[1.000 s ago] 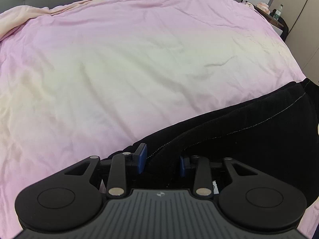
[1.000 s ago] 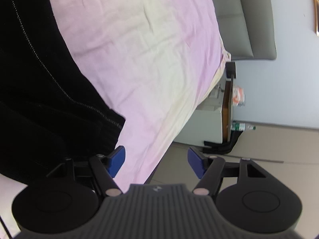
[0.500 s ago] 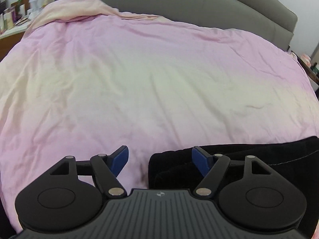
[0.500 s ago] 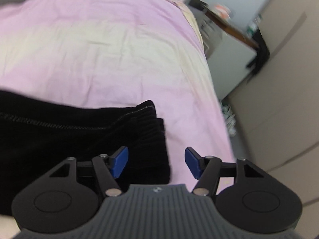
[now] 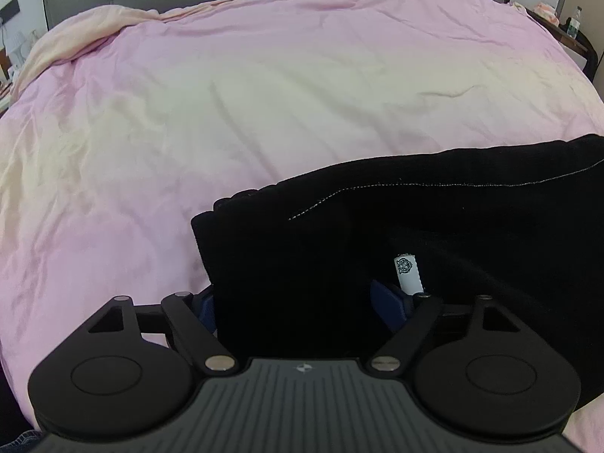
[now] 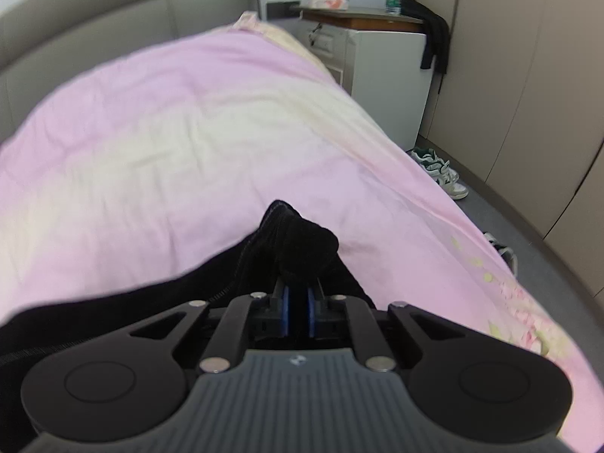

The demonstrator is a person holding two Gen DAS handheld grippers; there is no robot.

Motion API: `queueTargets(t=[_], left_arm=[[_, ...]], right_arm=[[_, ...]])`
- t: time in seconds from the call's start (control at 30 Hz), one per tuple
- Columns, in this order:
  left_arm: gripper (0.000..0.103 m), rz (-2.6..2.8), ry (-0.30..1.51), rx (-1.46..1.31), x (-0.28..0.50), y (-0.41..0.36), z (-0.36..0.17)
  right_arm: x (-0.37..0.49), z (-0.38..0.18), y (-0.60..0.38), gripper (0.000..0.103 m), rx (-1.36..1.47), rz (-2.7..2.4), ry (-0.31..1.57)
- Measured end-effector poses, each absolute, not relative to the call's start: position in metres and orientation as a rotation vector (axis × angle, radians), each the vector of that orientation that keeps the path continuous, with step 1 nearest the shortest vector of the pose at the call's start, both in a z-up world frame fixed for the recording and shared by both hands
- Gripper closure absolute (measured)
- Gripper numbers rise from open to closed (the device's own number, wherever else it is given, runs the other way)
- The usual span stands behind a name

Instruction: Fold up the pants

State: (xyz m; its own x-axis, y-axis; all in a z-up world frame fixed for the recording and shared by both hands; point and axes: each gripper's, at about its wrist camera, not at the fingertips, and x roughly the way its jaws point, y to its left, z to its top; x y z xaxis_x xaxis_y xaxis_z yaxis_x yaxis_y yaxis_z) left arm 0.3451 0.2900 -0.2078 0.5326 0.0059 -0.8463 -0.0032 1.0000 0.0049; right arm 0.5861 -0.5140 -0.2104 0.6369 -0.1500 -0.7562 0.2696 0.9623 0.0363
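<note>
We see the black pants (image 5: 434,234) lying on the pink bed cover (image 5: 264,94), at its near edge, with pale stitching along one seam and a small white label. Our left gripper (image 5: 298,302) has just been opening; its jaws stand wide, with a folded end between them. Our right gripper (image 6: 297,298) has just closed and pinches a bunched corner of the pants.

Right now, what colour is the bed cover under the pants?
Pale pink fading to cream across the middle; the bed cover shows best in the left wrist view, beneath the black pants.
</note>
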Motion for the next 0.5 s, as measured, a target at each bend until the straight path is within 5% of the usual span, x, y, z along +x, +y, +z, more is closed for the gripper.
queueTargets(t=[0.17,0.23,0.33,0.5], left_arm=[[0.007,-0.003,1.004,-0.003,0.343,0.292,-0.210],[0.007,0.000,1.003,-0.010,0.342,0.293,-0.210],[0.007,0.012,1.009,0.007,0.339,0.290,-0.208],[0.008,0.016,1.009,0.028,0.338,0.288,-0.202]], right_arm=[[0.578,-0.218,-0.539,0.098,0.237,-0.257,0.870],[0.585,-0.239,-0.541,0.089,0.208,-0.284,0.930],[0.585,-0.255,-0.540,0.060,0.183,-0.305,0.896],[0.567,-0.256,-0.550,0.059,0.299,-0.310,0.832]])
